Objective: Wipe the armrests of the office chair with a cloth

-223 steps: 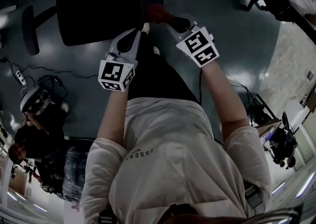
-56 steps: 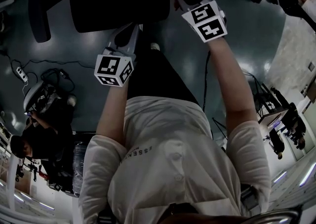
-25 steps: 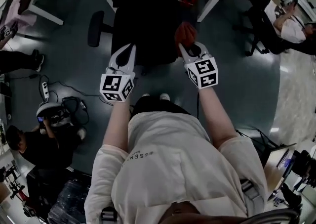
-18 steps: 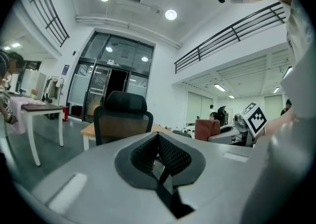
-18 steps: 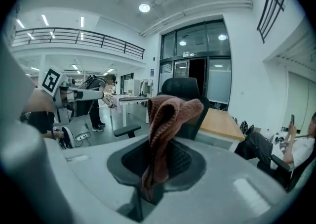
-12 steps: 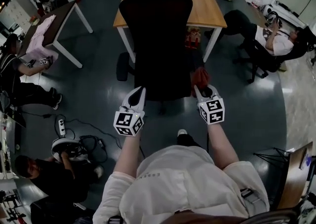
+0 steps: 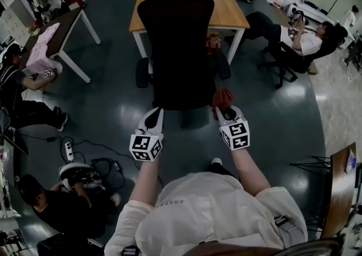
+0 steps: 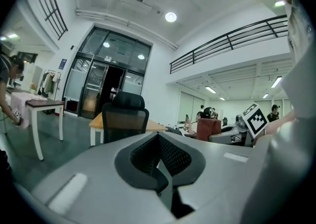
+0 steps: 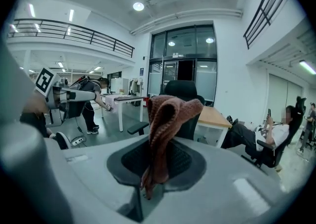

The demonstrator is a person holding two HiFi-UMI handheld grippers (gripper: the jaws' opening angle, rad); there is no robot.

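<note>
Big open room with a shiny dark grey-blue floor (image 7: 113, 108). The biggest piece of furniture is a wooden-topped bench with white legs (image 7: 229, 9). Parked right in front of it is the black high-backed office chair (image 7: 178, 40), back to the bench, with its two padded armrests sticking out, one on the left (image 7: 141, 72) and one on the right (image 7: 224, 66). The person in the white shirt (image 7: 209, 215) stands facing the chair with both arms held out. The left gripper (image 7: 154, 115), grey with a marker cube on it, is up near the front left corner of the seat; its fingers (image 8: 143, 156) are pressed together with nothing between them. The right gripper (image 7: 224, 111) is by the front right corner, and its fingers (image 9: 187, 161) are clamped on a reddish-brown knitted cloth (image 7: 222, 98) that stands up bunched above them. The cloth sits just short of the right armrest, not on it, and from the right gripper view the chair looks a bit further back, so honestly I can't tell if the cloth touches the seat edge. Off to the right another person (image 7: 302, 34) is lounging in a chair.
</note>
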